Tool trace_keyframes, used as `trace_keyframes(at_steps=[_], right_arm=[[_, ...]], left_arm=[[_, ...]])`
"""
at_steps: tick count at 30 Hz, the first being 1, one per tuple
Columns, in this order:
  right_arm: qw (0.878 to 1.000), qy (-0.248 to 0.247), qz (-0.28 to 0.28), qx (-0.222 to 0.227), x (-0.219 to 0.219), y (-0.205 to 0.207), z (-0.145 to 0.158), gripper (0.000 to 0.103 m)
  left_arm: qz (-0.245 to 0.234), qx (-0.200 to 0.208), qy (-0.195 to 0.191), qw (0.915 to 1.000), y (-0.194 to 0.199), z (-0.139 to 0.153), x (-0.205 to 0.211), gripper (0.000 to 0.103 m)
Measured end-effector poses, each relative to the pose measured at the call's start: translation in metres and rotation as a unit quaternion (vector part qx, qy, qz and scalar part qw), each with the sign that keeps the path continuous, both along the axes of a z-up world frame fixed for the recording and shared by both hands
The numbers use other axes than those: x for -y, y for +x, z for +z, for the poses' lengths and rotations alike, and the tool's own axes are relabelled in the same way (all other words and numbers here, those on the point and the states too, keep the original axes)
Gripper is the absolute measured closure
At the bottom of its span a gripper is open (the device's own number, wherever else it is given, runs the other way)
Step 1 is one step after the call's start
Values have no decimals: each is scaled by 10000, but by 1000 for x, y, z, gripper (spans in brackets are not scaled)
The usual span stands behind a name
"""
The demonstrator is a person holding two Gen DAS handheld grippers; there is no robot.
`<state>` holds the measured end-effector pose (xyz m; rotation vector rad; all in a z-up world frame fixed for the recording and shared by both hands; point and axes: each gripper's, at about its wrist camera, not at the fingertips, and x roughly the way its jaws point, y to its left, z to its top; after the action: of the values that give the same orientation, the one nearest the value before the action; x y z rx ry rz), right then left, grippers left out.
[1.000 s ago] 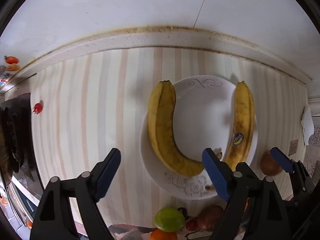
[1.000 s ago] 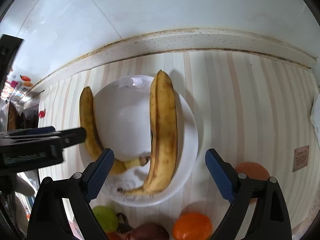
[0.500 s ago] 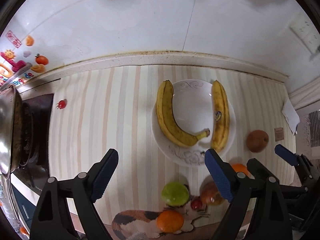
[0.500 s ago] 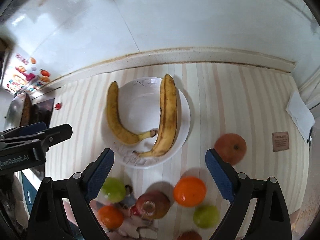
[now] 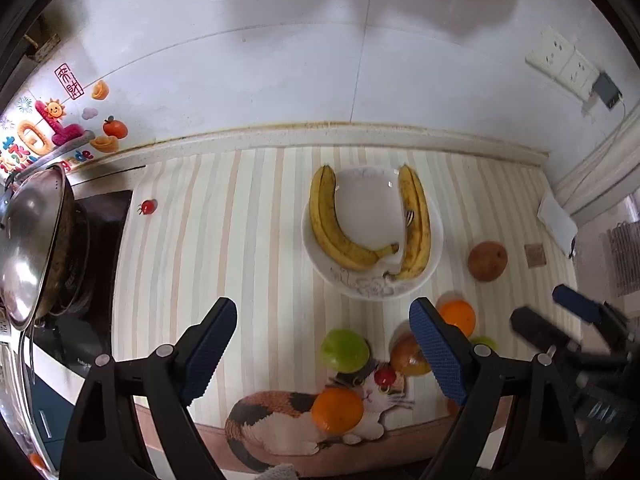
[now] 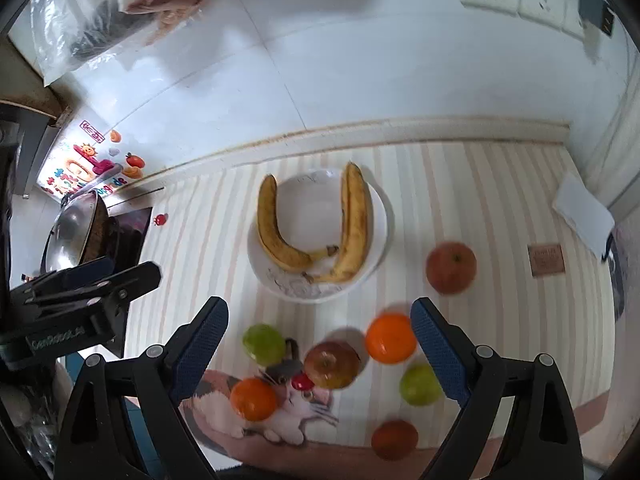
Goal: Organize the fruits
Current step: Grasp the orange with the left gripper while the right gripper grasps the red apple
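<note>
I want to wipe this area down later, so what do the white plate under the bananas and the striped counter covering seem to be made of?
The white round plate looks like glazed ceramic: glossy, with a printed grey floral pattern at its rim. The beige striped counter covering looks like a printed vinyl or plastic mat, smooth with a cat picture on its near edge; cloth cannot be ruled out.

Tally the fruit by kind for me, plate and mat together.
Bananas: 2, both on the plate
Oranges: 2
Green apples: 2
Red apples: 3
Cherry tomatoes: 2
Total: 11
</note>
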<state>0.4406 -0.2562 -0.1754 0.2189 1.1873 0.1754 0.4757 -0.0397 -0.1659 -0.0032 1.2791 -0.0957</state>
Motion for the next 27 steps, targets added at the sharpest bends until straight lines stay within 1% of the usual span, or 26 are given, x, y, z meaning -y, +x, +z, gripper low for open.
trace_keyframes(at_steps=[2, 4, 7, 8, 11, 13, 15, 17, 18, 19, 20, 22, 24, 26, 27], right_arm=[[9997, -13, -113, -202, 12, -2, -13, 8], [9991, -40, -187, -369, 22, -4, -26, 8], [9966, 39, -257, -784, 34, -11, -55, 8], [9952, 75, -230, -946, 34, -15, -68, 8], [9926, 116, -94, -1202, 29, -19, -91, 8], [9915, 108, 22, -1298, 22, -19, -105, 9], [9903, 123, 146, -1377, 14, -18, -118, 10], [9892, 87, 286, -1438, 5, -15, -126, 13], [9883, 65, 374, -1479, -1, -13, -131, 15], [9876, 46, 426, -1510, -5, -11, -134, 15], [9866, 18, 526, -1545, -10, -10, -139, 16], [9851, -70, 700, -1570, -22, -6, -147, 18], [9833, -102, 806, -1629, -29, -2, -154, 20], [9814, -130, 849, -1716, -35, 1, -163, 23], [9804, -131, 850, -1774, -38, 3, -169, 25]], left_arm=[[-37, -96, 86, 9999, -10, -11, 1, 15], [-47, -319, 214, 9993, -22, -31, 0, 15], [-41, -868, 207, 9960, -39, -70, -3, 15], [-34, -1072, 168, 9941, -45, -84, -4, 15], [-85, -1681, 13, 9857, -62, -128, -1, 15], [-143, -1917, -57, 9813, -70, -147, 4, 15], [-210, -2200, -117, 9752, -77, -171, 11, 15], [-218, -2287, -119, 9732, -79, -184, 15, 16], [-234, -2330, -120, 9721, -81, -192, 17, 24], [-243, -2340, -132, 9718, -81, -196, 18, 36], [-241, -2360, -203, 9712, -82, -200, 19, 39], [-220, -2283, -200, 9731, -83, -200, 20, 39], [-281, -2140, -14, 9764, -83, -197, 20, 39], [-205, -2101, 41, 9775, -82, -197, 14, 39], [-109, -2073, 73, 9782, -81, -197, 8, 40]])
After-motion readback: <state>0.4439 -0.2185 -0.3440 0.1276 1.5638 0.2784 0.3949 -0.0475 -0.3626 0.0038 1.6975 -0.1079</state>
